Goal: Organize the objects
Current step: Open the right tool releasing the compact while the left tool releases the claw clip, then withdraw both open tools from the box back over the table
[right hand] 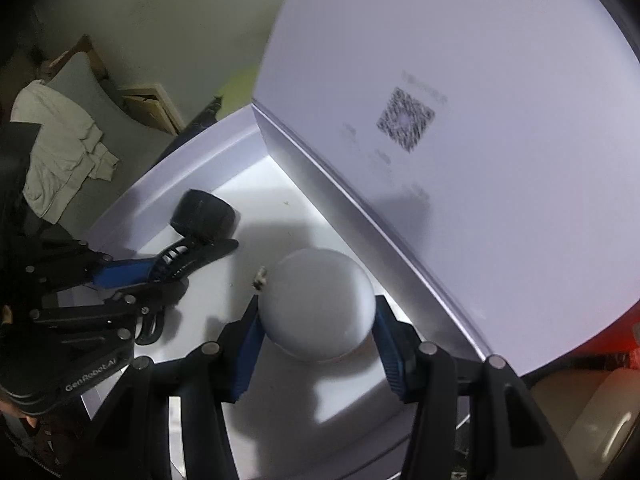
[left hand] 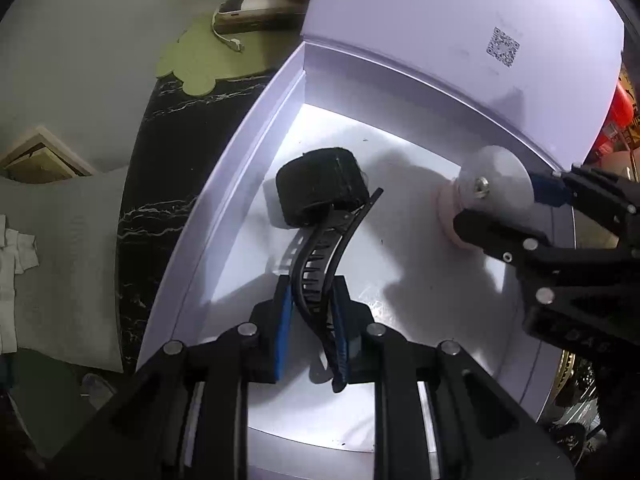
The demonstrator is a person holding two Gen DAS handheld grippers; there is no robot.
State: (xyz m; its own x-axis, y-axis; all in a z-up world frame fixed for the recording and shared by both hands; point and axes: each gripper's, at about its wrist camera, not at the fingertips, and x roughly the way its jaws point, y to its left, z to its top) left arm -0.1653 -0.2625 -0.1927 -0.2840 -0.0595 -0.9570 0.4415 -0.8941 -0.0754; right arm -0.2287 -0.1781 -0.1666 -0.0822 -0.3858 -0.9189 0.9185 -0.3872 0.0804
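- The left gripper [left hand: 311, 314], pointing steeply down into an open white box [left hand: 224, 184], was clamped on a black hair clip [left hand: 320, 264], whose long curved axis ran straight ahead from the jaws.
- The clip's far tip lay against a black band roll [left hand: 320, 190] resting on the box floor near the left wall.
- The right gripper [right hand: 316, 316] held a round white disc-shaped object [right hand: 318, 304] between its blue pads, low over the floor beside the raised lid [right hand: 460, 120].
- Each item sat directly below its own gripper; release appeared to be the next call.
- Whether clip or disc touched the floor could not be told; the disc's underside, with a bolt, showed only in the left view.
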